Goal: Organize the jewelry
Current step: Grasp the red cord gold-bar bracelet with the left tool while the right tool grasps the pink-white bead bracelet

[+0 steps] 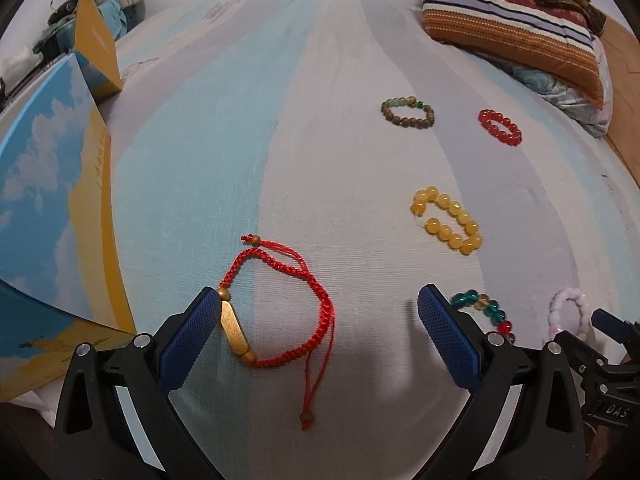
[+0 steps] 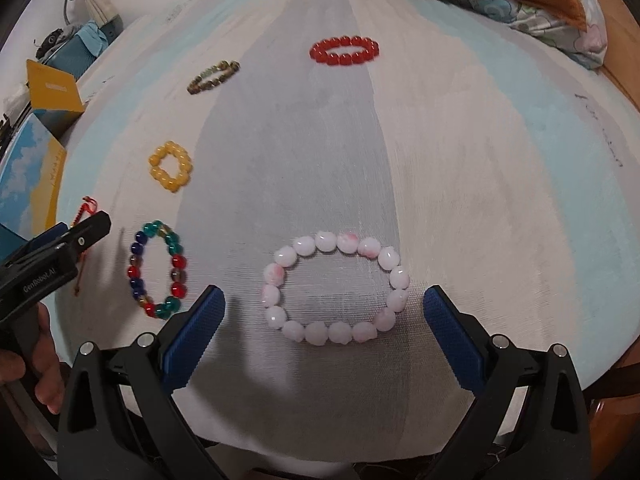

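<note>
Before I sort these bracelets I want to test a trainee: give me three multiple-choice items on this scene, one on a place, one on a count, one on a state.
1. What lies between the right gripper's fingers?
A. pink-white bead bracelet
B. yellow bead bracelet
C. red bead bracelet

2. How many bracelets lie on the bedsheet?
A. four
B. six
C. eight

3. How does the left gripper stand?
A. shut on the red cord bracelet
B. open
C. out of view

Answers:
1 A, the pink-white bead bracelet sits in the gap.
2 B, both views together show six on the bedsheet.
3 B, its fingers stand apart around the red cord bracelet.
</note>
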`<state>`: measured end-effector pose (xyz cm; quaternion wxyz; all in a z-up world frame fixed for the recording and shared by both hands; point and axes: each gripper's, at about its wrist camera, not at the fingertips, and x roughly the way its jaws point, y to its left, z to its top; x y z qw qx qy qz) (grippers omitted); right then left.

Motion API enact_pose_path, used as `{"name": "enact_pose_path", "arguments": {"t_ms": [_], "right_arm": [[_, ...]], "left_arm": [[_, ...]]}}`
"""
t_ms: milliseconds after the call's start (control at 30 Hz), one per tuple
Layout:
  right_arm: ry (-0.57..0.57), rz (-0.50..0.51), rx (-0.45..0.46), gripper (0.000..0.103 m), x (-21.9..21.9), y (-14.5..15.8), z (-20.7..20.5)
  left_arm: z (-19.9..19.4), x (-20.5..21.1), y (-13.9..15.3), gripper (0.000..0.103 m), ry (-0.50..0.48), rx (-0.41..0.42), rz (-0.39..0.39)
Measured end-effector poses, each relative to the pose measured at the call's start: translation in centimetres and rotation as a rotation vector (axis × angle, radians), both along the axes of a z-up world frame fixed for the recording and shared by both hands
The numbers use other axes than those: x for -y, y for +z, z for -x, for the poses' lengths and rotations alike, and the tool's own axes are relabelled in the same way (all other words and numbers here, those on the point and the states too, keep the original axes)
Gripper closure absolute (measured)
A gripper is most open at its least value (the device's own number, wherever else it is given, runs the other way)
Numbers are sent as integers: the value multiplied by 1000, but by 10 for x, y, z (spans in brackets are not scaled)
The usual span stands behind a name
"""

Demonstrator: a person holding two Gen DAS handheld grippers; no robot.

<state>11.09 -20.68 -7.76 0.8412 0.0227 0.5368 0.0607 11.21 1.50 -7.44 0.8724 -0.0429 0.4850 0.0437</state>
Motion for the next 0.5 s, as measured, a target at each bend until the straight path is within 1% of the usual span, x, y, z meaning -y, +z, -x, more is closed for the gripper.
{"name": "enact_pose_path", "arguments": {"t_ms": [67,133,200,233,367,400,433,467,500], "right_arm": [[-3,-4,-8,8,1,-5,-2],[-5,-3,-12,8,0,-8,-3],[-7,1,-11,8,-1,-10,-3],[-8,10,-10,11,-2,-11,-3],[-7,48,-5,22,-4,-14,-1],[-8,51,-5,27,-4,-14,-1],[-7,53,-6,32,-3,-14,-1],[-6,58,-7,34,-3,-13,-1],[-7,60,-8,39,-3,-13,-1]], "left_arm": [[-1,-1,-4,7,4,-6,-7],[-2,-1,-8,16,14,-14,-32],[-2,-4,-9,24,29,-12,-34],[-1,-5,-9,26,32,-12,-31],[0,-5,-9,44,35,-13,-33],[1,-6,-9,48,32,-14,-32],[1,-6,-9,50,31,-15,-33],[2,-6,-9,55,31,-15,-34],[2,-6,-9,60,30,-17,-36]]}}
